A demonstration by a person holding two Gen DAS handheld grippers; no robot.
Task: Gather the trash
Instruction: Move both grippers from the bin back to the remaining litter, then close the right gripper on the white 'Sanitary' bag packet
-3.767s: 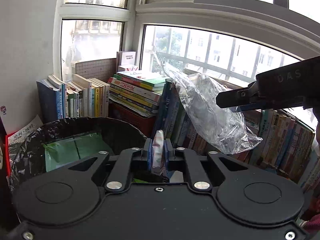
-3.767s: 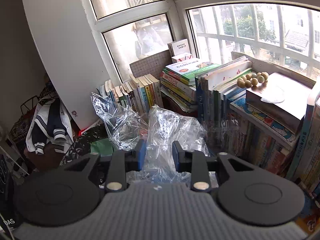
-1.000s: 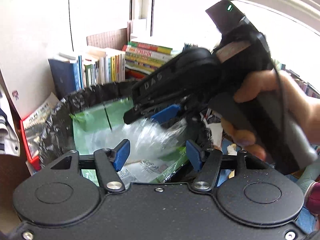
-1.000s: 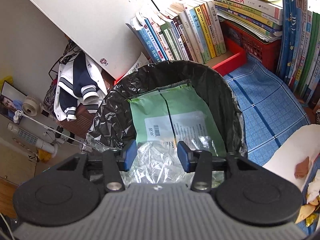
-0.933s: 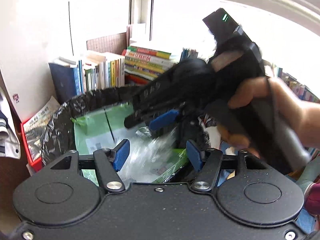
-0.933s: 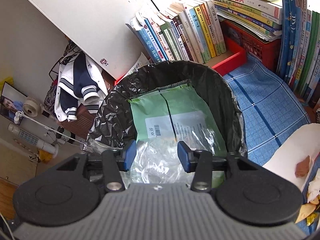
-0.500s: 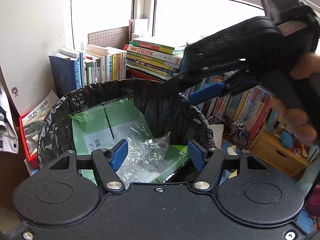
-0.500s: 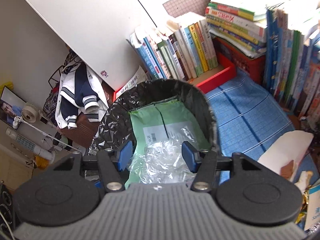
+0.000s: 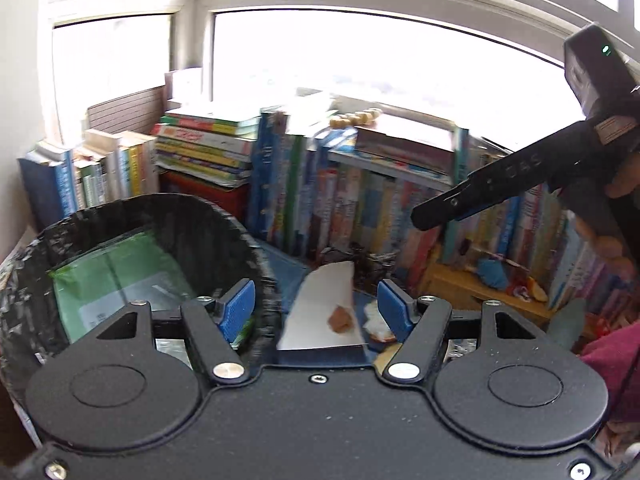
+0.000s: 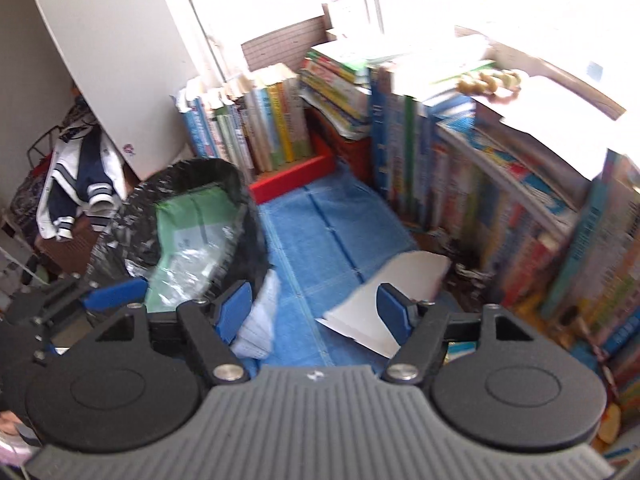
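Because both of your grippers have let go, nothing sits between their blue pads now. Your left gripper (image 9: 316,310) has its jaws wide apart, and your right gripper (image 10: 314,310) has just been opening its jaws wider too, with nothing in them. Left of both sets of jaws stands the trash bin (image 10: 244,184), with the clear plastic wrap (image 10: 188,264) lying inside on a green bag (image 10: 188,208), so that trash looks done. Straight ahead of your jaws, on the blue mat (image 10: 332,220), lies a white paper (image 10: 400,284). I think your jaws are wide so you can grab it next.
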